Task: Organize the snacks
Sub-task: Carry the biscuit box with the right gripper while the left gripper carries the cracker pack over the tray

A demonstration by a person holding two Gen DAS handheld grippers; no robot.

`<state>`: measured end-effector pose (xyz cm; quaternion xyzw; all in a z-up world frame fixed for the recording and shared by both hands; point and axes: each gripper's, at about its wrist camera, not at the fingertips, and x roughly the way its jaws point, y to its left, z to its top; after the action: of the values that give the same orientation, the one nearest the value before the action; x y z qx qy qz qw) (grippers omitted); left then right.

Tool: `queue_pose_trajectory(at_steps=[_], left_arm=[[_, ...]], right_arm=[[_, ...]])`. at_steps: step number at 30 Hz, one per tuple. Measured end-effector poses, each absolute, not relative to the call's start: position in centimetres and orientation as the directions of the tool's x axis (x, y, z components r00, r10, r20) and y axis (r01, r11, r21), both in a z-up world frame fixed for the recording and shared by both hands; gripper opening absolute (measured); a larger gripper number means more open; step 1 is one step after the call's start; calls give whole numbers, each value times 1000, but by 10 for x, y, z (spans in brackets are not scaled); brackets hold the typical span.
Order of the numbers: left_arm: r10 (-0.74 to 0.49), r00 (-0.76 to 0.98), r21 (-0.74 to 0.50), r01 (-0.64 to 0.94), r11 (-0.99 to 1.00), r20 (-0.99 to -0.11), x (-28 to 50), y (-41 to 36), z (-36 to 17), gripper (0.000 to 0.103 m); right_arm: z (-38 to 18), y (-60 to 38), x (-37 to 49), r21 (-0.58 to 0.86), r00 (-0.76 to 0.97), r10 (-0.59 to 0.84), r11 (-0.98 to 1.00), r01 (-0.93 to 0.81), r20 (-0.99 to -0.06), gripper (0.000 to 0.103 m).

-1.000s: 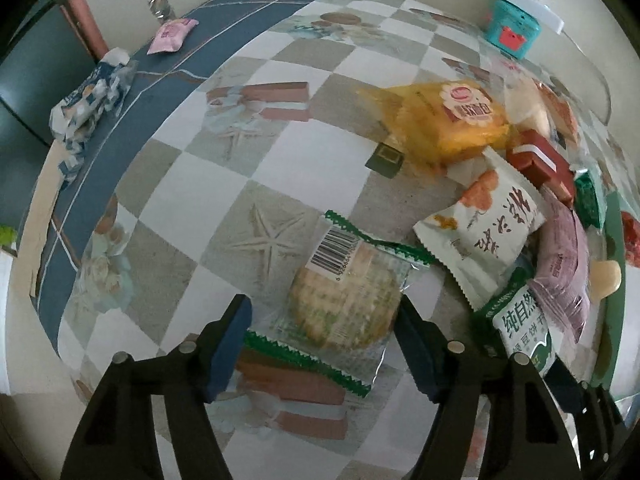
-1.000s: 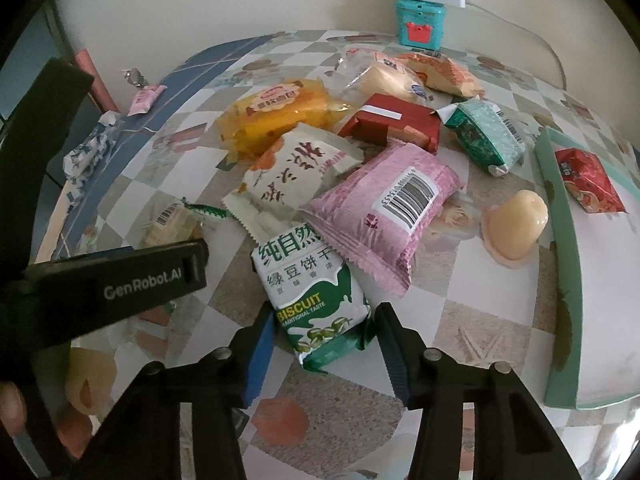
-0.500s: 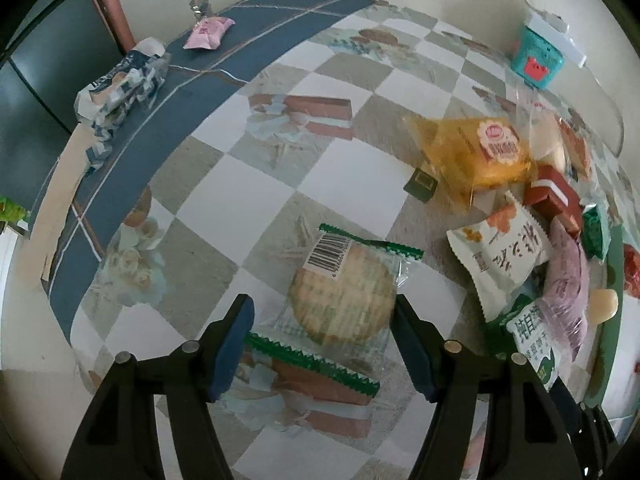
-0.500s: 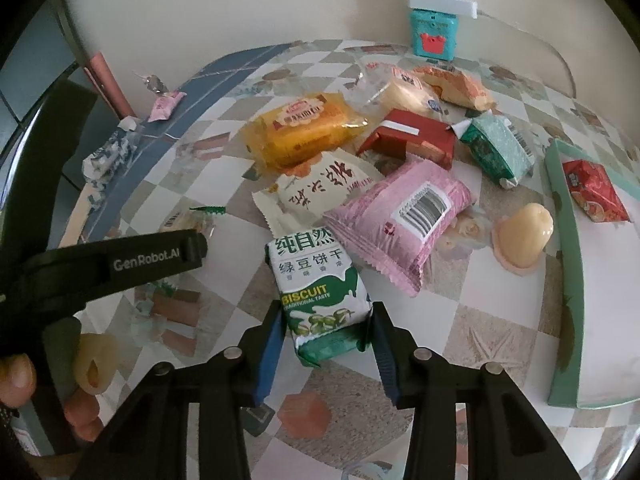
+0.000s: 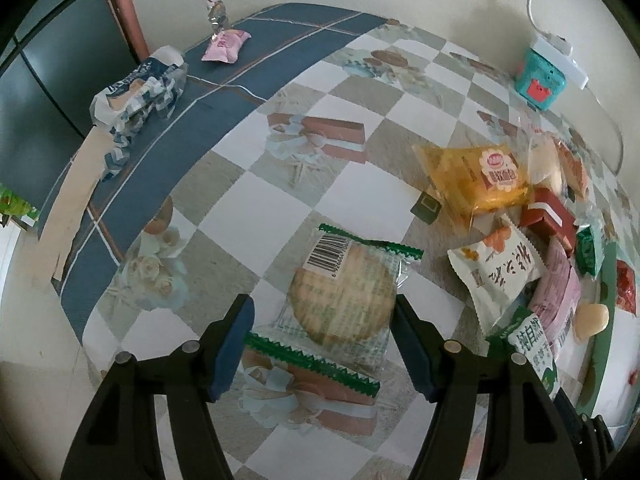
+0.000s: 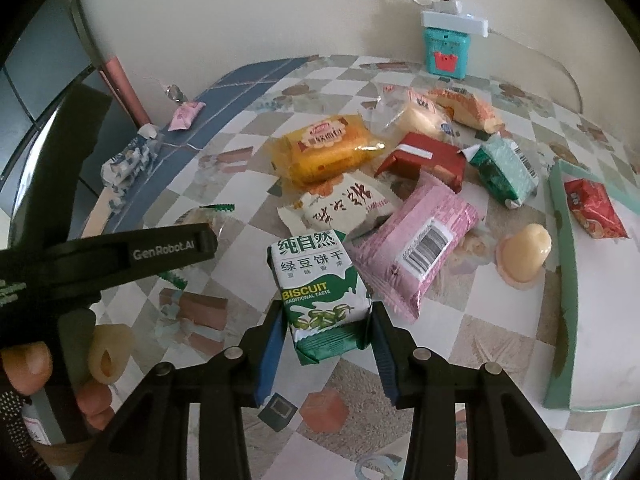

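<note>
A round cracker in a clear, green-edged packet (image 5: 340, 300) hangs between the fingers of my left gripper (image 5: 322, 312), a little above the checked tablecloth (image 5: 260, 200). The gripper is shut on it, and the wrapper spans the gap from pad to pad. My right gripper (image 6: 327, 316) is shut on the lower end of a green and white biscuit packet (image 6: 316, 276), with both blue pads pressed on its sides. The packet's top leans toward the snack pile. In the right wrist view one finger (image 6: 172, 246) of the left gripper crosses the left side.
Beyond lie a pink packet (image 6: 420, 248), a white packet (image 6: 348, 208), a yellow packet (image 6: 324, 148), a red box (image 6: 424, 156) and a jelly cup (image 6: 524, 252). A green tray (image 6: 564, 280) at the right holds a red packet (image 6: 596, 208). A teal box (image 6: 444, 52) stands by the wall.
Both grippers have risen and the table looks farther away. The right jaws closed onto the biscuit packet. The cracker packet has kept its place between the left fingers.
</note>
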<state>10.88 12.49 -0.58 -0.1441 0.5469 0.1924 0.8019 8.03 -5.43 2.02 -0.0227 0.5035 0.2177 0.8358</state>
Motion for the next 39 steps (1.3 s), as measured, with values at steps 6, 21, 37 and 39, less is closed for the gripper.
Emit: queue_pose_trajectory(at_steps=[6, 21, 37, 39], left_arm=[[156, 351, -31, -473, 881, -923, 106, 127, 7, 70], [173, 448, -55, -452, 890, -877, 101, 118, 49, 70], [159, 534, 3, -282, 959, -830, 121, 32, 94, 70], [135, 546, -2, -244, 970, -826, 125, 15, 99, 70]], right_arm=[[31, -58, 80, 189, 417, 353, 904, -384, -838, 44], [67, -92, 86, 213, 518, 358, 924, -318, -777, 44], [96, -199, 105, 236, 647, 232, 968, -83, -726, 44], [98, -218, 107, 233, 660, 200, 972, -39, -724, 44]])
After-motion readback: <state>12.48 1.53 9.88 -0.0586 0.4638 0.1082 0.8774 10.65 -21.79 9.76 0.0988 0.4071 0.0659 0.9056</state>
